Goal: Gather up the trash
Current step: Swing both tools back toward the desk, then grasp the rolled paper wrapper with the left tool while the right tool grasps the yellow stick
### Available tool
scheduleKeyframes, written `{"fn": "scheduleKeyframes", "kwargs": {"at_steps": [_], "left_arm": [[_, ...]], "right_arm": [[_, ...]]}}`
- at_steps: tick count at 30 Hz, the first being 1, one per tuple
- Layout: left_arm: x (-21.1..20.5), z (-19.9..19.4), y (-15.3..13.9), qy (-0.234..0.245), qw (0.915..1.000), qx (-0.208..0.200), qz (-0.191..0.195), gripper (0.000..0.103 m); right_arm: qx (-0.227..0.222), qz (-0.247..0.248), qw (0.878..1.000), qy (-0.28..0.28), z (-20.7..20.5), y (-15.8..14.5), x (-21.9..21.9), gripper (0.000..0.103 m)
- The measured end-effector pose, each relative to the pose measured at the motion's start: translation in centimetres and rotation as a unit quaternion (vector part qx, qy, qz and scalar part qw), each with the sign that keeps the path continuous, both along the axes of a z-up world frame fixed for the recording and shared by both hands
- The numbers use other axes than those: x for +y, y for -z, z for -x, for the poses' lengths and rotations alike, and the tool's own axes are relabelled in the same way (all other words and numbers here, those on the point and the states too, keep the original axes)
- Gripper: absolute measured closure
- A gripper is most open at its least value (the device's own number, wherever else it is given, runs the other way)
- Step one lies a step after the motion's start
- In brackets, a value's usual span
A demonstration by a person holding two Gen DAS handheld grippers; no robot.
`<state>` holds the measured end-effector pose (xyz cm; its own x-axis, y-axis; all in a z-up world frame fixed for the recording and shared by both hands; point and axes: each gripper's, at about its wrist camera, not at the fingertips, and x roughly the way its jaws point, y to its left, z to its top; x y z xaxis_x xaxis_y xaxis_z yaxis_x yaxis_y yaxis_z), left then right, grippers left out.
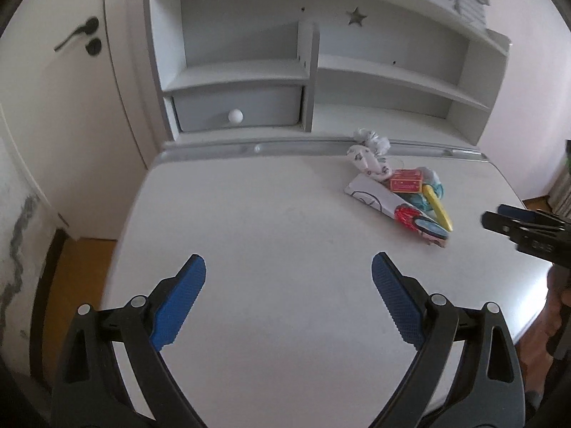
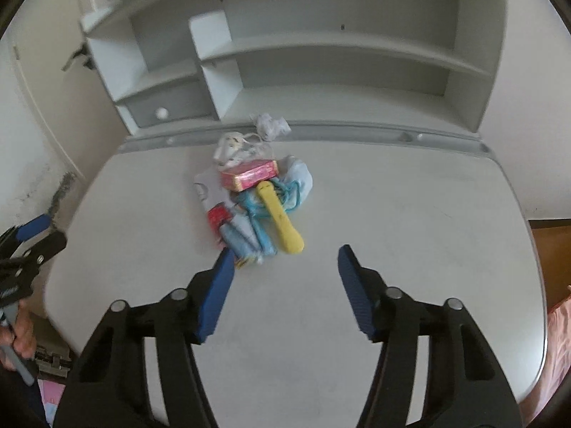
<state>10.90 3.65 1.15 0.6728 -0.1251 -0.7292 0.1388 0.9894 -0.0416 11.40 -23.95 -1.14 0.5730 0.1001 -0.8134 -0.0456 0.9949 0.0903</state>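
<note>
**While Both Grippers Hang Empty: Risks at the Trash Pile**

Because the trash pile [image 2: 255, 192] is a loose heap, a careless closure may scatter it. Taking the pink box [image 2: 249, 174] as landmark: the yellow stick [image 2: 282, 223] lies just in front of it, the crumpled white wrapper [image 2: 233, 149] just behind it, and the printed paper pack [image 1: 392, 207] beside it, all touching on the white desk [image 2: 392, 221].

The right gripper [image 2: 285, 260] hangs in front of the box, jaws partly apart, holding nothing. One blue finger [image 2: 221, 274] stands near the pile's front edge and could nudge items off the heap. The left gripper [image 1: 287, 271] is well apart from the box, jaws wide, empty. A pinch on the stick alone would probably leave the rest behind.
</note>
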Motion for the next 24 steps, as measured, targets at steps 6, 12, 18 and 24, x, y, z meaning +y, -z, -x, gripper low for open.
{"fn": "scheduleKeyframes", "kwargs": {"at_steps": [6,12,18,24], "left_arm": [[-2.9,-3.1,1.5,0.003,0.9997,0.02,0.013,0.012],[-6.1,-4.6,1.7,0.007,0.9995,0.031,0.002,0.012],[-11.2,-5.7,3.0,0.015,0.998,0.061,-0.007,0.012],[-14.8,-6.3,4.8,0.005,0.9958,0.09,-0.015,0.012]], "right_arm": [[0.024,0.011,1.0,-0.016,-3.9,2.7,0.4,0.057],[0.033,0.007,0.999,-0.031,-5.1,4.3,0.7,0.087],[0.0,-0.017,1.0,-0.016,-2.6,2.0,-1.7,0.1],[-0.003,-0.025,0.999,-0.024,-1.8,1.0,-3.3,0.1]]}}
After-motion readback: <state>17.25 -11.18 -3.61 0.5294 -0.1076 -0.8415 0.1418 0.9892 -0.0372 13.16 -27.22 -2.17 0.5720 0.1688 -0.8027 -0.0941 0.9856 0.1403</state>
